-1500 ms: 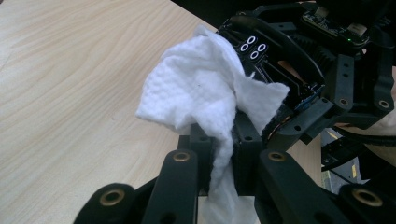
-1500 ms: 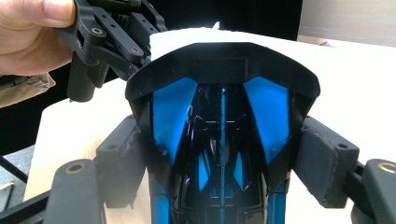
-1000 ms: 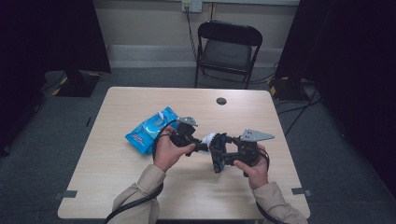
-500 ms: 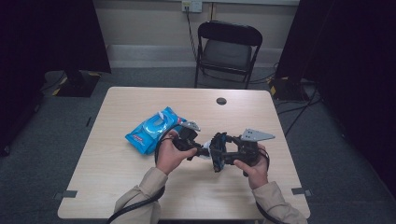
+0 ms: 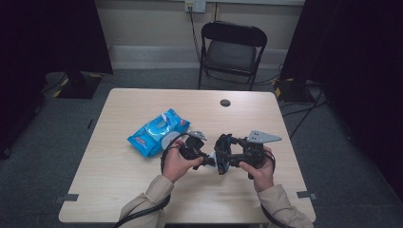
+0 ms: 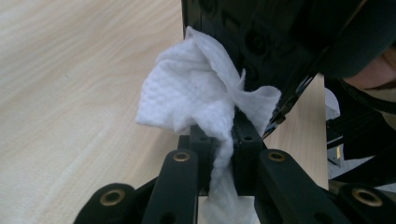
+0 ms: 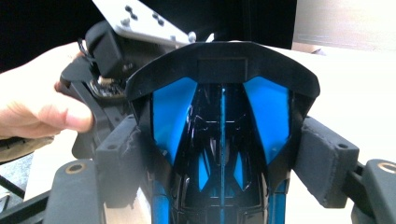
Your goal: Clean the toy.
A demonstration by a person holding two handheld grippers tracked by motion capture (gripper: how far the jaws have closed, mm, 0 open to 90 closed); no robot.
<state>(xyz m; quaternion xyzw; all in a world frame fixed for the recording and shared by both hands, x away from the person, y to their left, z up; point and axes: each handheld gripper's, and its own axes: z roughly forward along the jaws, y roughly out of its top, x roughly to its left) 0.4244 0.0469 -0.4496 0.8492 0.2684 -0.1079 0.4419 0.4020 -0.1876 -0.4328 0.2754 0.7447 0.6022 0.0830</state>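
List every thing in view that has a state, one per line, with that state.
Left tool: shut on the white wipe.
White wipe: crumpled, pinched, pressed against the black and blue object.
Right tool: shut on the black and blue object.
Black and blue object: held above the table between both pads.
Wipes pack: lying flat on the table, flap raised.
Folding chair: unfolded, empty.

A crumpled white wipe [image 6: 196, 93] is pinched in the left hand-held gripper [image 6: 223, 140], pressed against a black, blue-lensed visor [image 7: 222, 116] clamped in the right hand-held gripper [image 7: 219, 154].
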